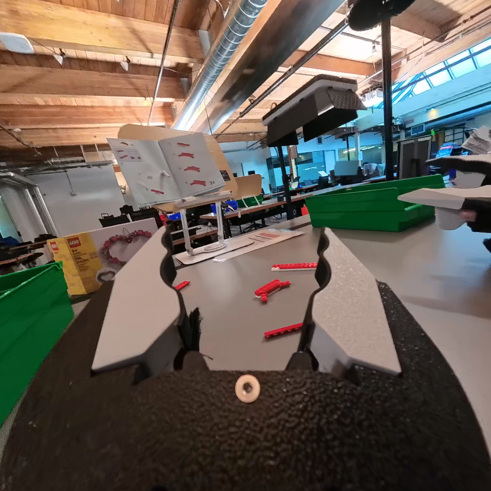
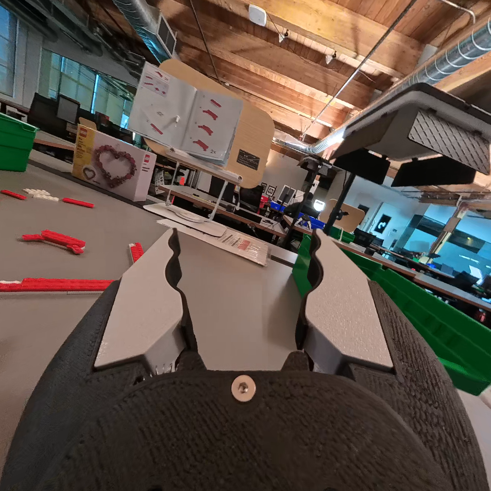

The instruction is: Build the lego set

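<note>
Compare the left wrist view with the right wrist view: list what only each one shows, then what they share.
Only the left wrist view shows the right claw from outside, at the frame's right edge, and a short red plate beside the left claw.

Only the right wrist view shows white pieces lying between two red strips far left, and a seated person in the background.

Both show the open instruction booklet on its stand, the set's box, the angled red assembly, green bins and the grey table. Both claws are open and empty.
</note>
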The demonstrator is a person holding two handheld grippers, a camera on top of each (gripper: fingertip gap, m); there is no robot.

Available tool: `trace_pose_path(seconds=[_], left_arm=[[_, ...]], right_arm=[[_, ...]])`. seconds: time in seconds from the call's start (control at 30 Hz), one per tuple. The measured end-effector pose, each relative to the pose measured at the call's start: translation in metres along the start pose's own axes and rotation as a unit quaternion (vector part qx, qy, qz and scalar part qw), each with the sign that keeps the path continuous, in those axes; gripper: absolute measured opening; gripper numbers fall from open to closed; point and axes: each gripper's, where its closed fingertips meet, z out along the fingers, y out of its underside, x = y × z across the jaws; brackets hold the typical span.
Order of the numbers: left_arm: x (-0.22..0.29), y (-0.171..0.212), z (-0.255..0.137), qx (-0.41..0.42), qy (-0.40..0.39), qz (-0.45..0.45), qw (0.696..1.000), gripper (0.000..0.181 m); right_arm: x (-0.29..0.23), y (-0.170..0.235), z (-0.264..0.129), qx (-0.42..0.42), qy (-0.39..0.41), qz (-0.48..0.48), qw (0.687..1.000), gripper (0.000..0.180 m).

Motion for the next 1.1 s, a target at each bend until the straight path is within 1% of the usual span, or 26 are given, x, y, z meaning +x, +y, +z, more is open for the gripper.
trace_pose_path(seconds=[0.07,0.23,0.47,0.67,0.77,0.9,0.97,1.1], left_arm=[[0.004,0.005,0.004,-0.014,0.01,0.006,1.0,0.116],[0.01,0.009,0.008,-0.024,0.01,0.06,0.998,0.12],[0.008,0.011,0.009,-0.029,0.006,0.053,0.998,0.118],[0.018,0.011,0.01,-0.027,0.027,0.065,0.997,0.115],[0.01,0.012,0.012,-0.031,0.01,0.053,0.998,0.114],[0.008,0.011,0.011,-0.026,0.003,0.049,0.998,0.114],[0.007,0.011,0.011,-0.025,-0.001,0.05,0.998,0.114],[0.005,0.012,0.011,-0.028,-0.008,0.054,0.998,0.113]], right_arm=[[-0.007,-0.001,0.002,0.001,-0.011,-0.012,1.0,0.1],[-0.022,-0.005,0.003,0.009,-0.044,-0.019,0.999,0.105],[-0.029,-0.005,-0.001,0.009,-0.068,0.003,0.998,0.105],[-0.028,-0.008,-0.003,0.022,-0.072,0.023,0.997,0.105],[-0.03,-0.004,0.001,0.013,-0.08,0.024,0.996,0.105],[-0.033,-0.004,0.001,0.016,-0.087,0.019,0.996,0.104],[-0.035,-0.011,-0.002,0.031,-0.088,0.006,0.996,0.1],[-0.043,-0.014,-0.003,0.039,-0.098,-0.023,0.994,0.099]])
